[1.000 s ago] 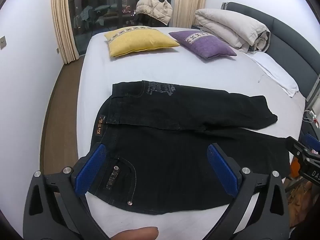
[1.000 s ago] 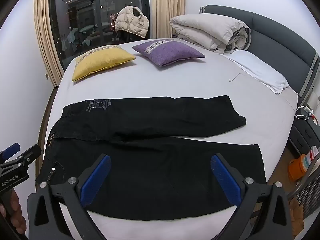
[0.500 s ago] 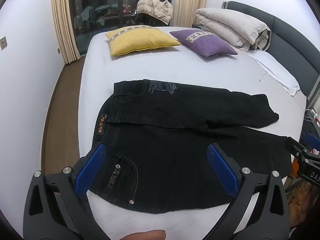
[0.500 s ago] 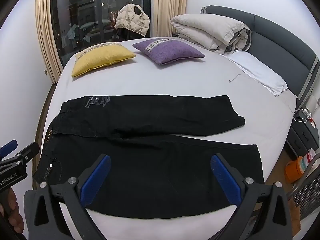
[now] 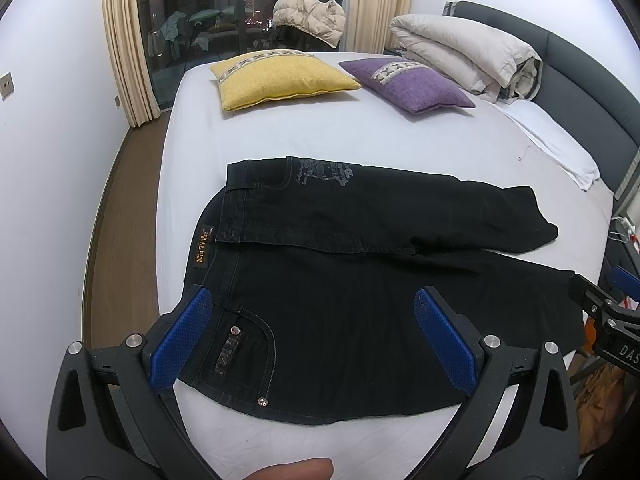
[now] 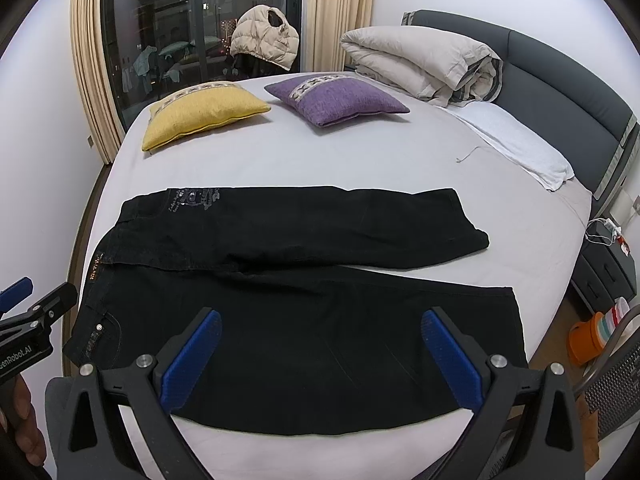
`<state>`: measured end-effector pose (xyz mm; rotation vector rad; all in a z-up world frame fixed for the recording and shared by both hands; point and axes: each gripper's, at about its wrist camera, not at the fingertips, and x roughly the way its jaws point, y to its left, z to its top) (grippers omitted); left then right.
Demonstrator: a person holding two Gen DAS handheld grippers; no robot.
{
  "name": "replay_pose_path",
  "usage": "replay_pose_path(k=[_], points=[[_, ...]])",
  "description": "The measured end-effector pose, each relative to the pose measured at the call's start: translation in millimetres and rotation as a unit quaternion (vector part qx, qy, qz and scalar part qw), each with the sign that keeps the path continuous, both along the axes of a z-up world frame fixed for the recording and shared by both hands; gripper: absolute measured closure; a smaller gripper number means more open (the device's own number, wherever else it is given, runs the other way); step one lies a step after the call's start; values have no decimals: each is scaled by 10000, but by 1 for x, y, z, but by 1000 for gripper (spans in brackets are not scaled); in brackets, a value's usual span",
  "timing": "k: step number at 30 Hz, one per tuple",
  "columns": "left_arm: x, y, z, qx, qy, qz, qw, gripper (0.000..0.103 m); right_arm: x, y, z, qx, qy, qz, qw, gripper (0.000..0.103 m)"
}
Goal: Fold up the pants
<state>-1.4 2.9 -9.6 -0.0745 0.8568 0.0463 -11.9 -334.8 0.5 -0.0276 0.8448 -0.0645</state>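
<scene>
Black pants (image 5: 344,280) (image 6: 288,292) lie flat across the near part of the white bed (image 5: 360,136) (image 6: 320,160), waistband to the left, both legs running right. The far leg is the shorter-looking one and partly overlaps the near one. My left gripper (image 5: 316,336) hovers open above the waist and pocket end, nothing between its blue pads. Over the near leg my right gripper (image 6: 320,356) is also open and empty. Each gripper shows at the edge of the other's view.
A yellow pillow (image 5: 280,76) and a purple pillow (image 5: 408,80) lie at the far side, with a rolled duvet (image 5: 468,56) by the grey headboard (image 6: 568,92). The bed's near edge is just below the pants. An orange cup (image 6: 588,338) stands on the floor, right.
Both grippers have drawn back and risen slightly, so the pants sit a little lower and smaller in view. The pants have not moved and both grippers stay open.
</scene>
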Motion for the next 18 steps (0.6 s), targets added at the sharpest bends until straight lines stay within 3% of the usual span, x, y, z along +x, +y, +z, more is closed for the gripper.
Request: replay_pose_path(k=[18], points=[[-1,0,-3,-6,18,-4,10000,0,-2,2,-6,-47,42,1,10000,0]])
